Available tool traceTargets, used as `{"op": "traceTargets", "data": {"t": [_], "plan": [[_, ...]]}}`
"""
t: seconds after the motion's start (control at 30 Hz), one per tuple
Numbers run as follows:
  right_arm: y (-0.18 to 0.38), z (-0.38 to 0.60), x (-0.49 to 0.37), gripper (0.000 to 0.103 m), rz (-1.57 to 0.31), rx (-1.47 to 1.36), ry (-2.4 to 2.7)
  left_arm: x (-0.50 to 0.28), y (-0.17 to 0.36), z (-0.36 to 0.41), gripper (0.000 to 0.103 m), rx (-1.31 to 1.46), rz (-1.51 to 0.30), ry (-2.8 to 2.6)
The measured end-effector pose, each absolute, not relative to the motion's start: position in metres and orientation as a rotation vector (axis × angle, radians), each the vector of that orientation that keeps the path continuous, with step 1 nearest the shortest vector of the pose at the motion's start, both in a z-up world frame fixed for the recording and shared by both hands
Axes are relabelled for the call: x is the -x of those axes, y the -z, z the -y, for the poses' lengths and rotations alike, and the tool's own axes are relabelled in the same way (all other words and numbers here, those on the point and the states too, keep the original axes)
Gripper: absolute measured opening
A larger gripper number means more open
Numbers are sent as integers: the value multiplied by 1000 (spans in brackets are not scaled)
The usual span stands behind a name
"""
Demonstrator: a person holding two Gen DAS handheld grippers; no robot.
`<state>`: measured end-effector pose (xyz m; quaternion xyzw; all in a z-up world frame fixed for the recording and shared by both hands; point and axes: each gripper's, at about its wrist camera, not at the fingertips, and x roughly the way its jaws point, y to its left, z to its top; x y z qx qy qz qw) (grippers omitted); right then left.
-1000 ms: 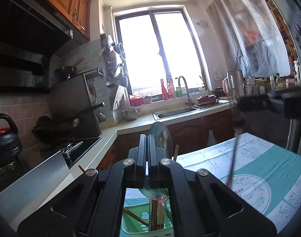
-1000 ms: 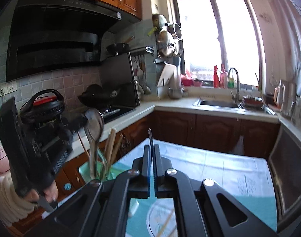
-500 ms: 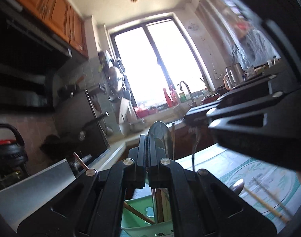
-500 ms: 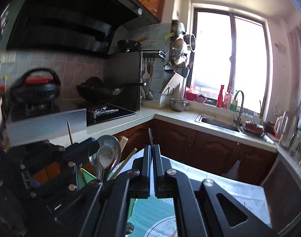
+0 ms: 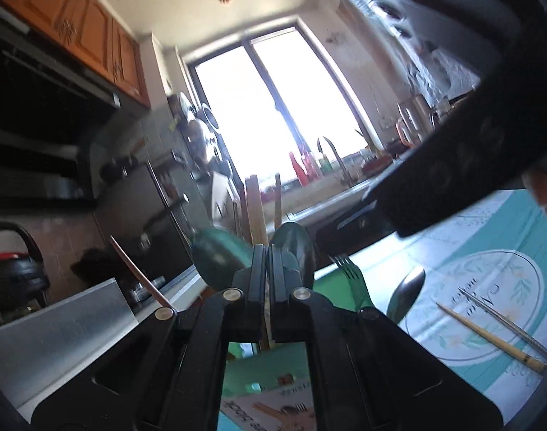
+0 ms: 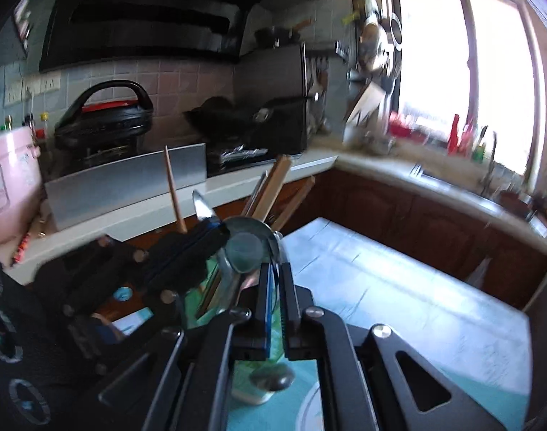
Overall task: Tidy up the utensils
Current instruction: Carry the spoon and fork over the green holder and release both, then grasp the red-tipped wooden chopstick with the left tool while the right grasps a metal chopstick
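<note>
Left tool [image 5: 268, 251] clamped on spoon [image 5: 295, 248] above green holder [image 6: 201, 287]; right tool [image 6: 275, 269] nipping fork [image 5: 352, 280]. Lower handles first between upright chopsticks [image 6: 270, 190]; loose chopsticks [image 5: 489, 337] remain on desk [image 5: 507, 222]

On your counter: a pink rice cooker [image 6: 7, 183], a black pressure cooker [image 6: 104, 122] and red bottles [image 6: 455, 136] beside the window [image 5: 273, 107].

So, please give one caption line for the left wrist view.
Left gripper, jaws nearly shut, beside spoons in the green holder; chopsticks lie on the tablecloth.
</note>
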<state>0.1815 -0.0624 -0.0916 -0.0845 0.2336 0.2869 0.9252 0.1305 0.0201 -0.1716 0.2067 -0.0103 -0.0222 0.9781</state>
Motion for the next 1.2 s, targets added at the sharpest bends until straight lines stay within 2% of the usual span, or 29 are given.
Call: {"op": "traceTargets", "data": {"t": [0.1,0.17,0.23,0.27,0.33,0.37,0.4,0.8,1.2], "plan": [[91,71,-184,7,-541,101,-642,-130,172,-19,0,-396,-49,56],[90,75,-184,13,-563,75,-639,-129,168,-18,0,-382,-94,73],[91,79,-183,13,-591,44,-641,-126,165,-16,3,-368,-133,87],[91,83,-182,13,-604,30,-638,-122,161,-15,9,-360,-144,92],[93,90,-179,13,-635,4,-625,-118,154,-14,31,-345,-162,95],[94,94,-178,13,-649,-8,-619,-115,151,-15,49,-332,-170,93],[96,99,-176,13,-672,-16,-603,-114,147,-15,53,-323,-170,80],[117,162,-166,13,-842,-105,-456,-75,99,20,53,-268,-307,234],[147,214,-164,13,-980,-208,-321,-59,109,94,52,-294,-462,387]]}}
